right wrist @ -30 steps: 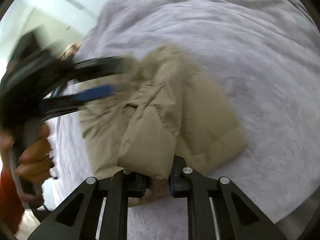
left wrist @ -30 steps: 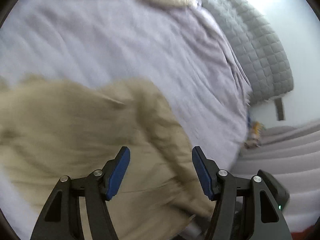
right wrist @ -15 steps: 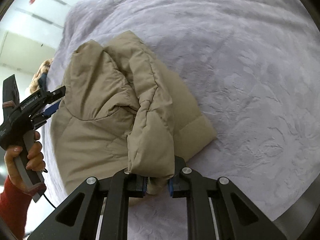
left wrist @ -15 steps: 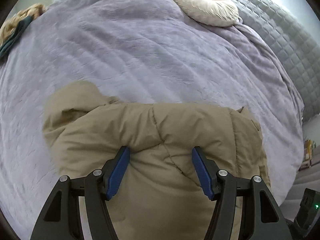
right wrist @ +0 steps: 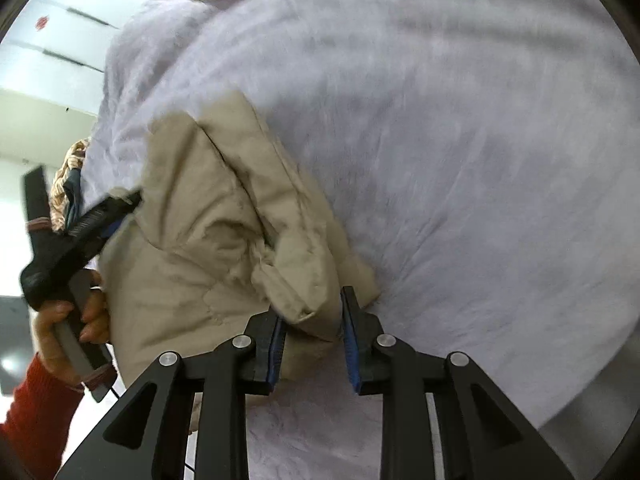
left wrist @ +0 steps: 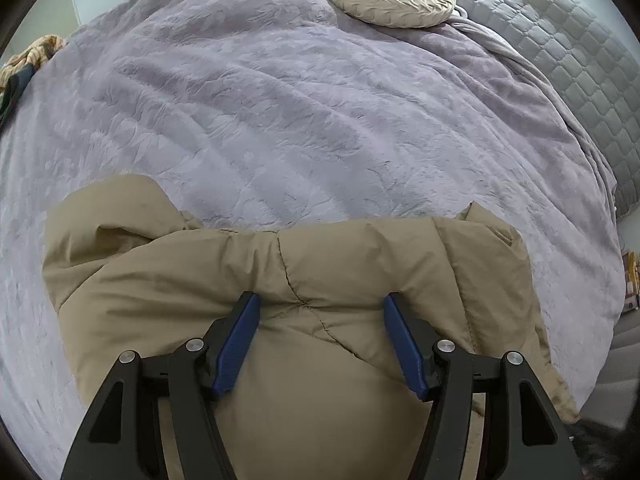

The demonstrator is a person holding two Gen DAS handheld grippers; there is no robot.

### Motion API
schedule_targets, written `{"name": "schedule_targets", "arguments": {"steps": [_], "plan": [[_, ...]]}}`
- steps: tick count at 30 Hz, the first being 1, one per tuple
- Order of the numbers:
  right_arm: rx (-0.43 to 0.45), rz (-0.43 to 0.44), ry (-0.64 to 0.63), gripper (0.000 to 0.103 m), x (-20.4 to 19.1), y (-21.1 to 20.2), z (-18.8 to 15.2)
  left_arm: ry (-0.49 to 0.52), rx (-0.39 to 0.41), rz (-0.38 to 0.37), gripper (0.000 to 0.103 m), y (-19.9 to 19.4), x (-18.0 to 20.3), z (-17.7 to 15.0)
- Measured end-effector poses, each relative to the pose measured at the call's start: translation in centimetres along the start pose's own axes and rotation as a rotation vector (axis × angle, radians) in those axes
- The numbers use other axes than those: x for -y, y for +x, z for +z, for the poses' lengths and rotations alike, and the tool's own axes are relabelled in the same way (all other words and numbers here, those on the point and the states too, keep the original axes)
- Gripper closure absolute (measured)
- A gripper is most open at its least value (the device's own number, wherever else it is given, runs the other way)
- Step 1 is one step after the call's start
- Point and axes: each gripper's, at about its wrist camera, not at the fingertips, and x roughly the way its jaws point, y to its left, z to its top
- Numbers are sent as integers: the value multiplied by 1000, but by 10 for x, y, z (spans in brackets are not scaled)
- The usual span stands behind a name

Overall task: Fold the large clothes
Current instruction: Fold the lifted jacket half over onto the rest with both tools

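The tan puffer jacket point(left wrist: 304, 280) is spread on the bed point(left wrist: 320, 100). Its folded sleeve end is framed by the right hand-held gripper point(right wrist: 314, 322), just opening, seemingly unpressed. The left hand-held gripper point(left wrist: 320, 316) is held apart above the jacket.

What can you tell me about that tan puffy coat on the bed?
The coat is tan, quilted and puffy, with stitched seams. It lies bunched and partly folded on the purple bedspread. The left gripper hovers over it, jaws wide. A folded end sits between the jaws of the right gripper, which have just been opening, a gap showing beside the right one.
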Motion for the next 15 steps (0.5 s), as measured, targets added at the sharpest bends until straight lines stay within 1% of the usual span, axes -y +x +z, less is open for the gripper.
{"name": "schedule_targets", "arguments": {"steps": [2,3,4,6,8,10,12,13,15], "plan": [[64,-4,-37,73,-8,-21,9,-6,-1,-3,38,1,-2,0],[88,10,-54,73,-13,-29,14,-5,0,-3,38,1,-2,0],[101,24,-69,73,-19,-34,20,-4,3,-1,36,1,-2,0],[100,64,-116,73,-36,-33,34,-5,6,2,36,0,-2,-1],[82,100,-188,73,-57,-24,42,-4,5,3,36,0,-2,-2],[42,101,-257,73,-72,-9,42,-6,4,8,36,-2,-2,-2],[-7,71,-297,73,-83,11,41,-12,2,15,36,-6,-4,-1],[-35,41,-314,73,-86,22,36,-18,2,22,36,-9,-6,-1],[-74,-12,-325,73,-83,39,28,-30,1,40,36,-19,-9,-2]]}}
